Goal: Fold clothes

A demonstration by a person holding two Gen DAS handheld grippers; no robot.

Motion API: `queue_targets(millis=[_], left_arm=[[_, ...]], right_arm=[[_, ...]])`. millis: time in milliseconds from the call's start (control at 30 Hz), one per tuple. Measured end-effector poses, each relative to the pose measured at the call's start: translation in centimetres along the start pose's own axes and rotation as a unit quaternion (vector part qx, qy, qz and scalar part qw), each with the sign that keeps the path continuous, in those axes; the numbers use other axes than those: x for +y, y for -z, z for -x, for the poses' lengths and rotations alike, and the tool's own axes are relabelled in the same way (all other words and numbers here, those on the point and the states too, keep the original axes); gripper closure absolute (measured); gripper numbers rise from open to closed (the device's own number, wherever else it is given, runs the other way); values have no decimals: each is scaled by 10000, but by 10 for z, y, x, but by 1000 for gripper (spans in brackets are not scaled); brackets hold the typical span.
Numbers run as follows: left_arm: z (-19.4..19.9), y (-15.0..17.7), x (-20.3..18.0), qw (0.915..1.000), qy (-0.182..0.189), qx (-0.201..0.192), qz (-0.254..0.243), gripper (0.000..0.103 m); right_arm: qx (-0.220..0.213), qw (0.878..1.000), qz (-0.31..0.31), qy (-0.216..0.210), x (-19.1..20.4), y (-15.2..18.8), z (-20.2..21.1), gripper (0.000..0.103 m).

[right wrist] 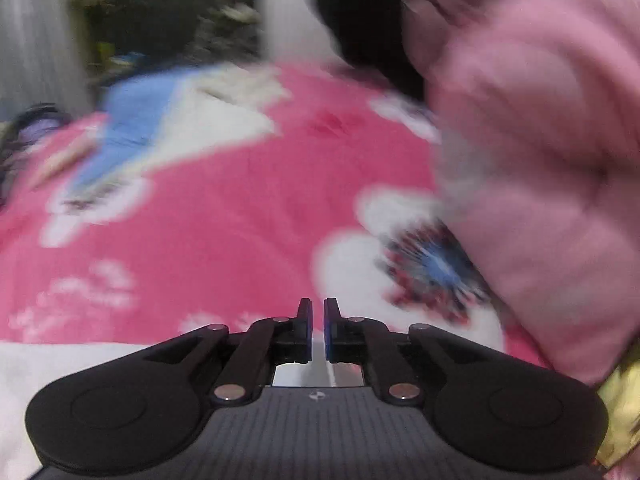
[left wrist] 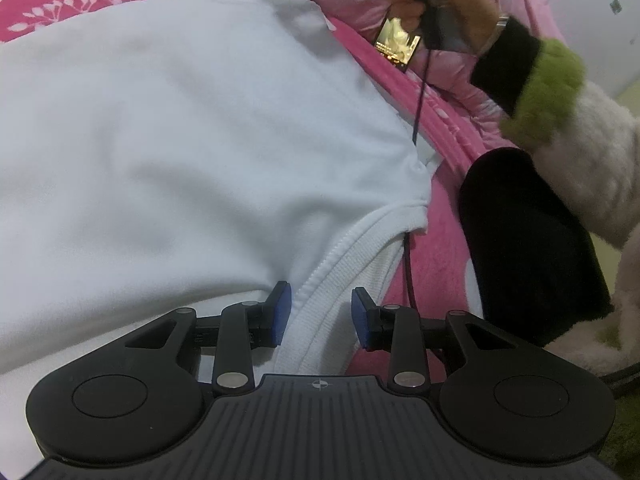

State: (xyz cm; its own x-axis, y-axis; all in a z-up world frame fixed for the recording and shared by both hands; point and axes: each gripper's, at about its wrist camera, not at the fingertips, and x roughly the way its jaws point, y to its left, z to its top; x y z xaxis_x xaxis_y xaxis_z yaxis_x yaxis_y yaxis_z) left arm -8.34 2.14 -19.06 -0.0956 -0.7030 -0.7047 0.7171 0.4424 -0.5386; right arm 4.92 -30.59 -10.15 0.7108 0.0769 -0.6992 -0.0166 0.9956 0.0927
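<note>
Pink floral bedspread (left wrist: 436, 264) carrying white garment (left wrist: 180, 140), collar lying between part-open left hand-held gripper (left wrist: 320, 316), unpinched. Right hand-held gripper (right wrist: 317, 328) hovering nearly closed, empty. Risk: dark cable (left wrist: 410, 276) snagging collar, spoiling fold.

The garment (left wrist: 180, 140) lies on the blanket (left wrist: 440, 240), a phone (left wrist: 398, 42) beyond it.

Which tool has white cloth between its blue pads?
The left tool: the white garment's ribbed hem lies between its parted pads. The right tool is nearly shut, with nothing visible between.
</note>
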Motion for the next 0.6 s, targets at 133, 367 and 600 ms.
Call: queue_targets(millis=[133,367,600], left_arm=[[8,3,0,9999,-74,-78,4,70],[105,9,-6,9910,-1026,-667,-544,70],[156,2,81,9294,-2862,-2119,970,70]], right_arm=[[405,9931,357,-1038,48,25,-5,96],[516,9901,-687,-1113,6,61,-27,101],[368,9937,-397,-982,17,69,-19,100]])
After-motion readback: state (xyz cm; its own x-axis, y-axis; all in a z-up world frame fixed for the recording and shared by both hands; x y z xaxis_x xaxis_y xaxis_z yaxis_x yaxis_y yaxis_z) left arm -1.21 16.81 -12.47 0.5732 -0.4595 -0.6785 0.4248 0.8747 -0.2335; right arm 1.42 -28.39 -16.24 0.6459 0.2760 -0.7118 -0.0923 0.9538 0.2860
